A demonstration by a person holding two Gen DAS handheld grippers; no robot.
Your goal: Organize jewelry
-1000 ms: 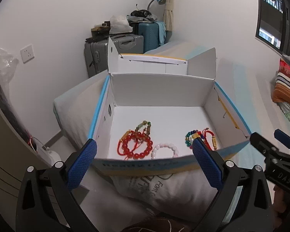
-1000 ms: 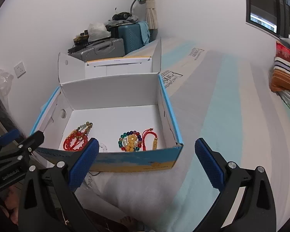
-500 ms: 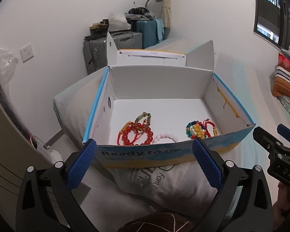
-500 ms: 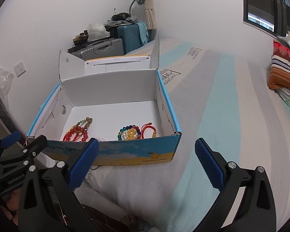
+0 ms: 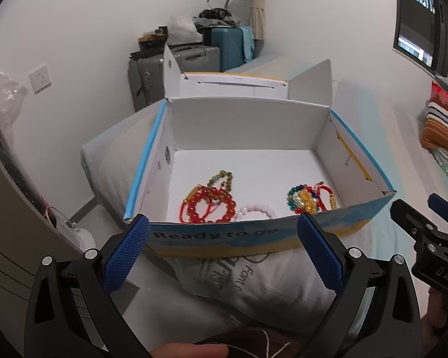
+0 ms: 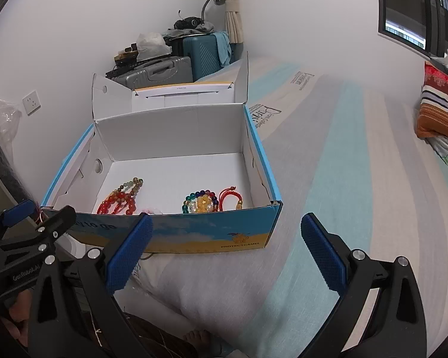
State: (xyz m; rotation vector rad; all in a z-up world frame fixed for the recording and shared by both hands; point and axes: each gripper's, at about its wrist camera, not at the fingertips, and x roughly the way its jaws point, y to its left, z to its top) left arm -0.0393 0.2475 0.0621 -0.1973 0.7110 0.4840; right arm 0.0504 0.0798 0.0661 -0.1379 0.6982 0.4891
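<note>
Fingers on both my grippers are spread wide and hold nothing: the left gripper [image 5: 222, 249] and the right gripper [image 6: 227, 250] both hang in the air just in front of the box [image 6: 194, 235]. That box sits on a bed [image 6: 328, 164] with its lid flipped back. Inside the box, near its front wall, lie the red bead bracelets [image 5: 207, 205], with a pale pink bracelet [image 5: 255, 210] just beside them. Toward the right wall of the box sits a many-colored bead bracelet [image 5: 303, 201] touching a red string bracelet [image 5: 325, 194]. I think sorting could go wrong here. Red strands are piled on each other, so picking one may drag the others up too. Round beads are slippery and could pop out of my fingers. Soft bedding could let the box tip if I push its wall.
</note>
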